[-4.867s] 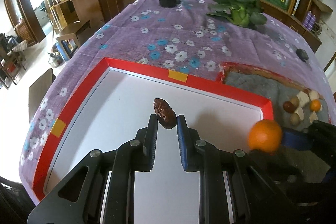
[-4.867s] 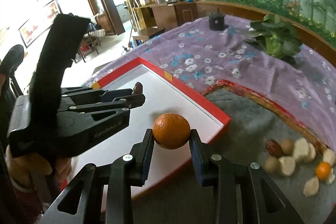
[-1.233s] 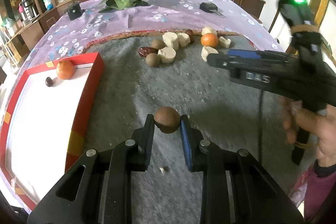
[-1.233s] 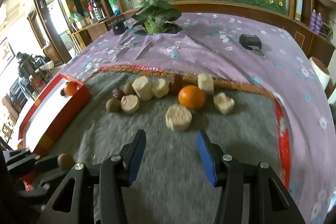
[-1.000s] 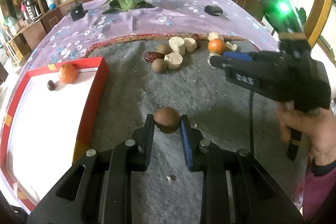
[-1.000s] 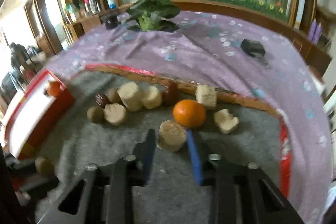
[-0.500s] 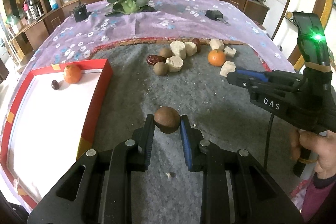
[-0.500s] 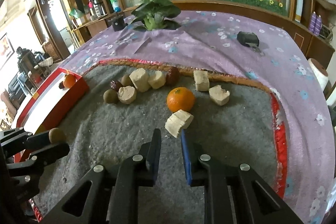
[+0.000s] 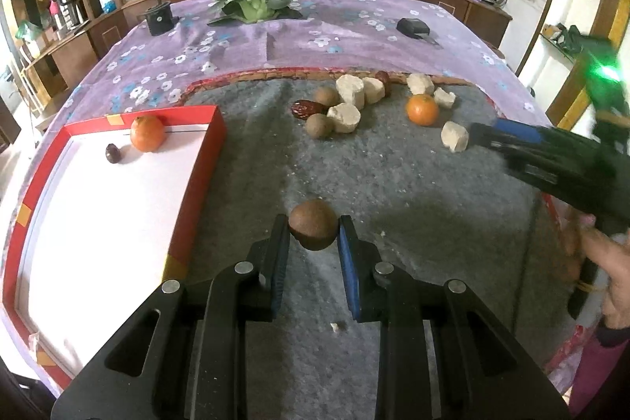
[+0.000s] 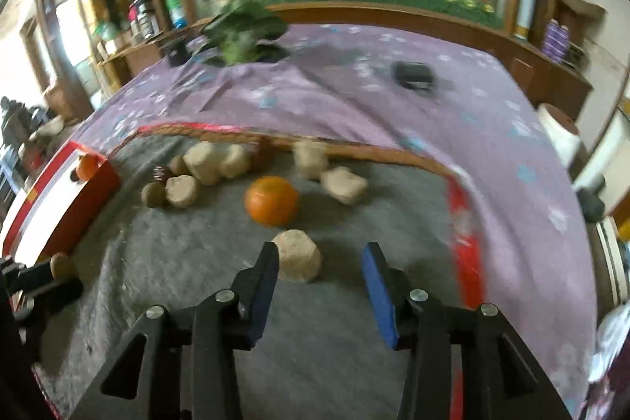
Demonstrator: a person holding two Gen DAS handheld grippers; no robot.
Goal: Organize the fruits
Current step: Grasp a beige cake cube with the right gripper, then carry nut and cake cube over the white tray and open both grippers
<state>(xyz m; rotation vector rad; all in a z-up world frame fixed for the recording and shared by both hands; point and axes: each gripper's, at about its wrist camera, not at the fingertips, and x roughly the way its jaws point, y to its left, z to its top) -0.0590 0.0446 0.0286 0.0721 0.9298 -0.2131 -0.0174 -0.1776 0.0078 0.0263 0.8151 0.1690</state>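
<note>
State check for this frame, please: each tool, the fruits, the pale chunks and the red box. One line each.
Left tool: shut on the brown round fruit, held above the grey mat.
Right tool: open, jaws just opening; pale chunk lies loose by its left finger.
Red box: open, holding one orange and one dark date.
Orange on mat: loose.

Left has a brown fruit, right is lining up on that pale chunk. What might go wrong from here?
The pale chunk sits against one finger of the open right gripper, off-centre, so closing may knock it into the orange. The left gripper pinches the round brown fruit at its fingertips; it may slip before reaching the red tray.
</note>
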